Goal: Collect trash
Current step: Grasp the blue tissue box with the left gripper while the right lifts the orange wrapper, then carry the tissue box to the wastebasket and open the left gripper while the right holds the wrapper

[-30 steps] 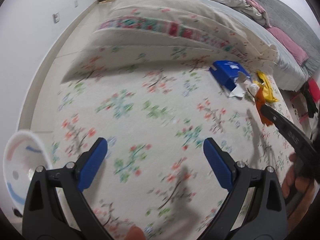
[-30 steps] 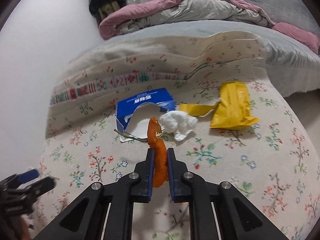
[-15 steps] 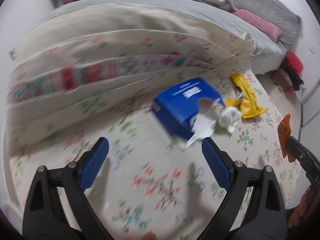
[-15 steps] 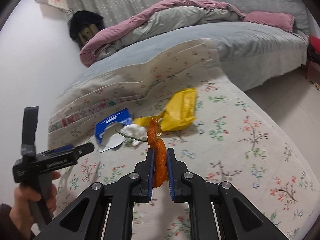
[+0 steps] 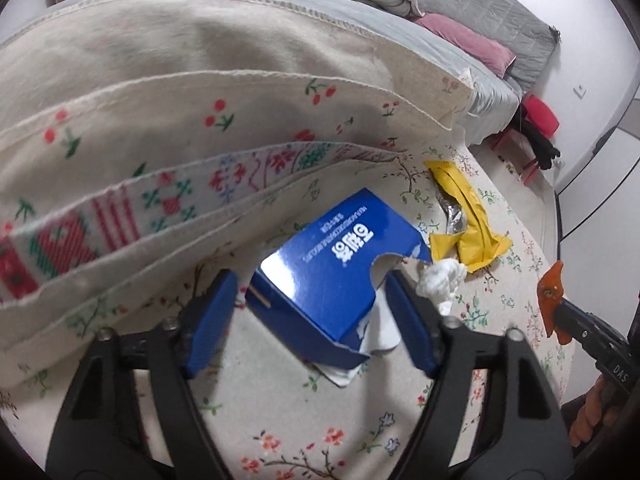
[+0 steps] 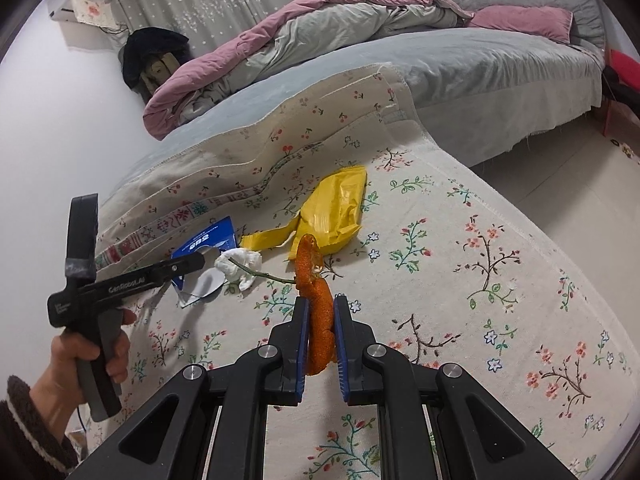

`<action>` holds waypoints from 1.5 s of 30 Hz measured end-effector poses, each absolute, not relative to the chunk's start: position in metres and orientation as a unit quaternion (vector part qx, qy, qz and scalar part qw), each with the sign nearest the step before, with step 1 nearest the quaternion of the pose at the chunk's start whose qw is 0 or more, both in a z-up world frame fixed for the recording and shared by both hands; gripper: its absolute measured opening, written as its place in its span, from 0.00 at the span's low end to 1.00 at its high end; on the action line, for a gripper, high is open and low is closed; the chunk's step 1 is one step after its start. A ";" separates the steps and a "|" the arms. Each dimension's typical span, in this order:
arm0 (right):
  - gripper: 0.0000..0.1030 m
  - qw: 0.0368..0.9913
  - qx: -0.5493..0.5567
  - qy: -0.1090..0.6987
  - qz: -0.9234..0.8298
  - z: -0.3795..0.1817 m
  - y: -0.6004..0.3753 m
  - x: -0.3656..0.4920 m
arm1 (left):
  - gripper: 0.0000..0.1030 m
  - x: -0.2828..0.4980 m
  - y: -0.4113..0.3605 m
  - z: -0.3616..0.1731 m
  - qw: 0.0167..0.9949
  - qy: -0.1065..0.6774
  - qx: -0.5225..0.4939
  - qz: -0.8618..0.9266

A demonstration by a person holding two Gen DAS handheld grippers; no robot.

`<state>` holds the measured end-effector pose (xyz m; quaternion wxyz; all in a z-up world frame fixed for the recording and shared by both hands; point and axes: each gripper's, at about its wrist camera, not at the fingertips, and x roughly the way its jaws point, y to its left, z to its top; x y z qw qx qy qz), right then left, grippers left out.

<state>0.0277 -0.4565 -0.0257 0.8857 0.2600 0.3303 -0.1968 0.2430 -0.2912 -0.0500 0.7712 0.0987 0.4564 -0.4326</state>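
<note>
A torn blue cardboard box (image 5: 332, 276) lies on the floral cloth, between the open fingers of my left gripper (image 5: 312, 312), which straddles it without clamping. A crumpled white tissue (image 5: 440, 280) and a yellow wrapper (image 5: 468, 216) lie just right of it. My right gripper (image 6: 320, 320) is shut on an orange peel (image 6: 316, 296) with a thin stem, held above the cloth. In the right wrist view the blue box (image 6: 208, 240), the tissue (image 6: 240, 264), the yellow wrapper (image 6: 336, 212) and the left gripper (image 6: 192, 264) all show.
The floral cloth (image 6: 480, 280) covers a low surface, with folded layers (image 5: 160, 160) behind the box. A bed (image 6: 480, 60) with a grey sheet and pink quilt stands behind. Bare floor (image 6: 580, 184) lies at right. A red stool (image 5: 540, 112) stands by the bed.
My left gripper swung from the bare cloth toward the blue box and closed in until its fingers straddle it. My right gripper drew back and to the right, still holding the peel.
</note>
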 end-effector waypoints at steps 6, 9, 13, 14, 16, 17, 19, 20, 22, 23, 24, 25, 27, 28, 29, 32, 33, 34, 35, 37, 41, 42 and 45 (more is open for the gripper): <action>0.12 0.884 0.262 0.331 -0.199 -0.027 -0.456 0.028 | 0.56 0.232 -0.295 -0.049 0.776 0.448 0.145 -0.420; 0.12 0.887 0.259 0.328 -0.198 -0.023 -0.454 0.027 | 0.55 0.219 -0.286 -0.047 0.784 0.442 0.164 -0.403; 0.12 0.891 0.251 0.326 -0.192 -0.018 -0.447 0.027 | 0.55 0.207 -0.267 -0.042 0.796 0.440 0.166 -0.381; 0.12 0.892 0.249 0.326 -0.190 -0.017 -0.445 0.027 | 0.55 0.204 -0.262 -0.040 0.800 0.439 0.168 -0.374; 0.12 0.894 0.246 0.324 -0.185 -0.015 -0.439 0.027 | 0.54 0.198 -0.248 -0.036 0.808 0.439 0.169 -0.355; 0.12 0.896 0.244 0.323 -0.182 -0.013 -0.436 0.027 | 0.54 0.197 -0.242 -0.035 0.810 0.440 0.167 -0.350; 0.12 0.899 0.241 0.321 -0.173 -0.010 -0.429 0.027 | 0.54 0.192 -0.227 -0.032 0.816 0.445 0.156 -0.335; 0.12 0.901 0.238 0.321 -0.168 -0.009 -0.424 0.028 | 0.54 0.188 -0.223 -0.032 0.818 0.447 0.150 -0.330; 0.12 0.904 0.232 0.321 -0.161 -0.006 -0.416 0.029 | 0.54 0.182 -0.206 -0.030 0.822 0.450 0.138 -0.320; 0.12 0.906 0.228 0.321 -0.157 -0.004 -0.412 0.029 | 0.54 0.180 -0.201 -0.029 0.825 0.450 0.133 -0.316; 0.12 0.907 0.226 0.321 -0.151 -0.002 -0.407 0.029 | 0.54 0.176 -0.195 -0.028 0.827 0.449 0.129 -0.313; 0.12 0.909 0.224 0.321 -0.145 -0.001 -0.402 0.029 | 0.54 0.174 -0.189 -0.026 0.830 0.447 0.125 -0.308; 0.12 0.911 0.220 0.321 -0.135 0.001 -0.394 0.030 | 0.54 0.167 -0.176 -0.021 0.836 0.445 0.116 -0.300; 0.12 0.913 0.216 0.321 -0.130 0.003 -0.389 0.030 | 0.54 0.163 -0.171 -0.020 0.839 0.443 0.112 -0.294; 0.12 0.914 0.212 0.322 -0.128 0.004 -0.385 0.031 | 0.54 0.159 -0.169 -0.018 0.841 0.442 0.111 -0.290; 0.12 0.917 0.201 0.324 -0.116 0.005 -0.373 0.033 | 0.54 0.148 -0.153 -0.014 0.849 0.438 0.100 -0.279; 0.12 0.918 0.199 0.324 -0.113 0.005 -0.369 0.033 | 0.54 0.145 -0.148 -0.013 0.851 0.437 0.095 -0.276; 0.12 0.919 0.196 0.325 -0.108 0.006 -0.364 0.034 | 0.54 0.141 -0.142 -0.012 0.853 0.436 0.089 -0.272; 0.12 0.919 0.194 0.327 -0.103 0.006 -0.359 0.035 | 0.54 0.140 -0.139 -0.012 0.855 0.437 0.086 -0.268; 0.12 0.920 0.191 0.329 -0.095 0.005 -0.352 0.038 | 0.54 0.135 -0.132 -0.011 0.858 0.436 0.080 -0.259; 0.12 0.920 0.184 0.337 -0.078 0.003 -0.337 0.044 | 0.54 0.125 -0.112 -0.006 0.866 0.429 0.066 -0.247; 0.12 0.920 0.183 0.338 -0.074 0.003 -0.333 0.046 | 0.54 0.123 -0.106 -0.004 0.869 0.426 0.060 -0.244; 0.12 0.921 0.180 0.341 -0.062 0.003 -0.322 0.053 | 0.54 0.121 -0.091 -0.002 0.874 0.424 0.040 -0.234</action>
